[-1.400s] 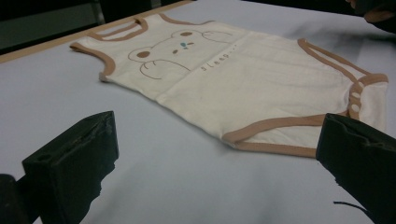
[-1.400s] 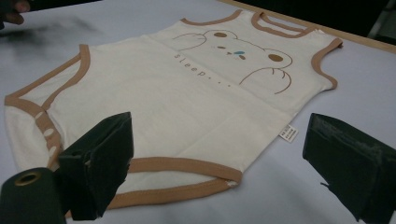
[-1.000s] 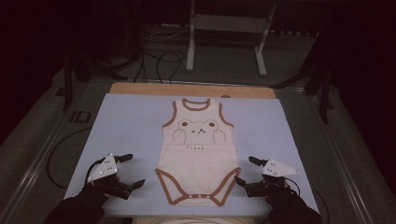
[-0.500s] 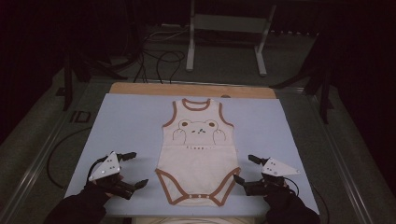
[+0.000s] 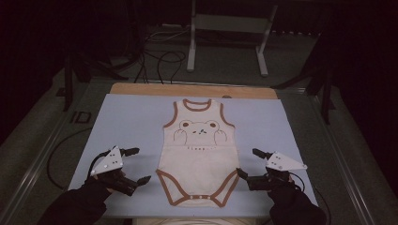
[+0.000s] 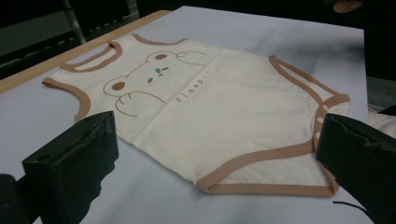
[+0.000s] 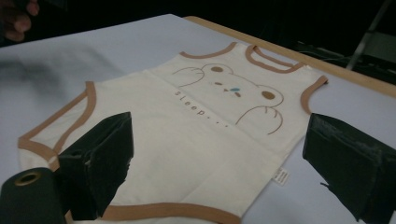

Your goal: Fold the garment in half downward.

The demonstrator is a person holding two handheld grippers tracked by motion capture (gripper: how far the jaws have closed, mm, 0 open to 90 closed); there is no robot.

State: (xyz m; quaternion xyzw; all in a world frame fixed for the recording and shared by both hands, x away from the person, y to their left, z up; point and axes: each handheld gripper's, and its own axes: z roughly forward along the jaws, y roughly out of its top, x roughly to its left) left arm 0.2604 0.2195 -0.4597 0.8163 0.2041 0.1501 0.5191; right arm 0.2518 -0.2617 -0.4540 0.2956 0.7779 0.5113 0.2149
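Left gripper (image 5: 137,165) jaws spread wide, nothing between them; it sits low over the mat, just off the bodysuit's lower left edge, jaws pointing toward the garment. Right gripper (image 5: 247,163) likewise released and empty, mirrored just off the lower right edge; its nearer jaw tip lies close to the leg opening, touching or not cannot be told.

Blue mat (image 5: 131,122) covers the table beneath both grippers and runs ahead of them to a strip of bare wooden tabletop (image 5: 141,89) at the far edge.

Bodysuit (image 5: 198,154) lies flat and face up between the two grippers, neck end pointing away from them, crotch end nearest the person. Cream fabric, sleeveless, with brown binding round the neck, armholes and leg openings. From the left gripper view the bodysuit (image 6: 210,112) spans the gap between the jaws, smooth apart from a faint crease across the middle.

Bear face (image 5: 199,127) printed in brown outline on the chest, paws raised either side, a small blue mark at the nose. Word "sleep" with dots (image 7: 198,109) in small letters under the bear. Snap fasteners (image 5: 199,198) in a row on the crotch tab. Small white label (image 7: 280,175) sticks out from the side seam, near the right gripper's right jaw.
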